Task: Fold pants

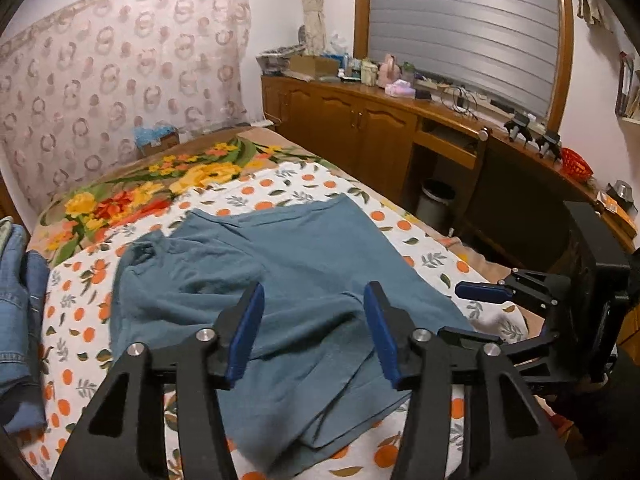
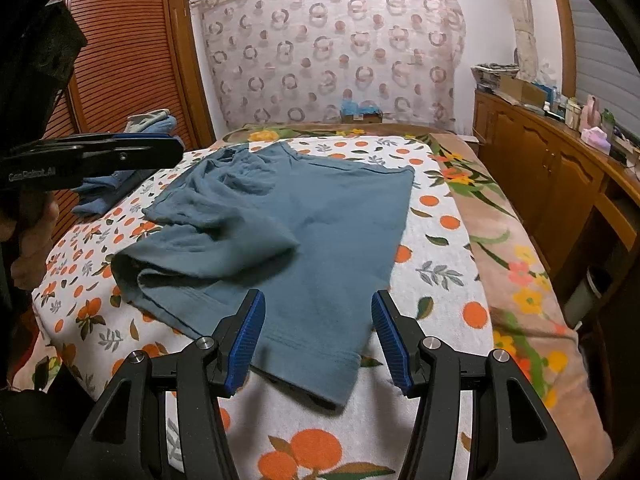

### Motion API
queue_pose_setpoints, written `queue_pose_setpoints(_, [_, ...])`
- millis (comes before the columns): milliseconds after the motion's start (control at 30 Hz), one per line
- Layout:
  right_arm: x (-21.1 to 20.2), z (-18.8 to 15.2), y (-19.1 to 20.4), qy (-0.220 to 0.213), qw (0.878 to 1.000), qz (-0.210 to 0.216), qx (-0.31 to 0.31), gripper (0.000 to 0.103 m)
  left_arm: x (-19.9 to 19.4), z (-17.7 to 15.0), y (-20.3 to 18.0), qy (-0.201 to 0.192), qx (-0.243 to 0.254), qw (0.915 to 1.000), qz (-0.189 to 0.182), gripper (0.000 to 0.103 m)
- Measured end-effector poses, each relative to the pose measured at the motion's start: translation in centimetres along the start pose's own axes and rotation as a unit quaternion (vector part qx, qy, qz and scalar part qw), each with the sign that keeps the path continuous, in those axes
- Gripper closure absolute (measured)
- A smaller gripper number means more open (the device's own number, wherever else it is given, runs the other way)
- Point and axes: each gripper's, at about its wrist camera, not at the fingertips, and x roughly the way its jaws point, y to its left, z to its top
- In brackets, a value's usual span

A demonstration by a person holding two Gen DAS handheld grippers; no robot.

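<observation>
Nearest the left wrist camera, the left gripper hangs over the teal-blue cotton pants with its blue-padded fingers spread and nothing between them. The right gripper likewise hovers with fingers spread just above a hemmed leg end of the pants, pinching nothing. The pants lie partly folded on a white towel printed with oranges and leaves, one leg doubled over and rumpled toward the left. The towel covers a bed with a beige floral blanket. To the left lies a pile of blue denim clothes. Beyond stand a wooden sideboard and a lace curtain with ring patterns.
</observation>
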Motion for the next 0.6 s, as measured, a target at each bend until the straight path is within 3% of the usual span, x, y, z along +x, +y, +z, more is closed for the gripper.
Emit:
queue_pose_setpoints(100, [0.3,0.3,0.3,-0.002,1.0,0.004,-0.006,0.046,-0.3,-0.7,1.2,-0.004,-0.012,0.9999,0.006,0.031])
queue_pose_setpoints(233, [1.3,0.8,0.5,-0.002,1.0,0.011,-0.012,0.046,-0.5,-2.2,2.7,-0.004,-0.031,0.999,0.032,0.031])
queue_pose_setpoints(600, [5.3,3.9,1.0,0.01,0.999,0.032,-0.042,0.046,0.2,-6.5,6.1,0.025,-0.068,0.9962,0.047,0.031])
